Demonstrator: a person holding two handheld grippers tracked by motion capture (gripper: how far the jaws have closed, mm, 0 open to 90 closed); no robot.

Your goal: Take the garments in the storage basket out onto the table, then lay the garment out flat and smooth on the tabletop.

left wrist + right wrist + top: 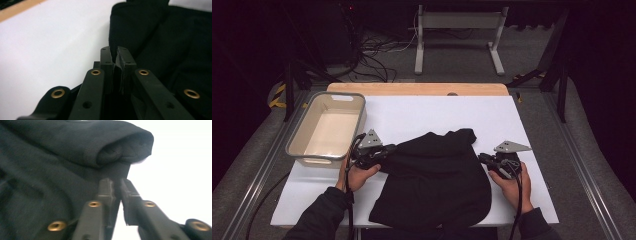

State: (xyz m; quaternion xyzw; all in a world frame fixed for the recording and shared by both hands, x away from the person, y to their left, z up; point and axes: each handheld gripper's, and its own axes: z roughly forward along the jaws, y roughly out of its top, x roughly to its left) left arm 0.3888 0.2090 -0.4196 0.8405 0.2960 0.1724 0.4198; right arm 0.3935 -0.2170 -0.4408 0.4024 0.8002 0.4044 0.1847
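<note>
A black garment (434,177) lies crumpled on the near middle of a white surface (422,112). The left tool (387,150) meets the garment's left edge, its jaws closed narrow with a fold of black cloth pinched between them, as seen in the left gripper view. The right tool (482,159) meets the garment's right edge, its jaws likewise pinching black fabric. Each tool is held in a hand. A beige tub (299,145) sits at the far left, apart from the garment.
</note>
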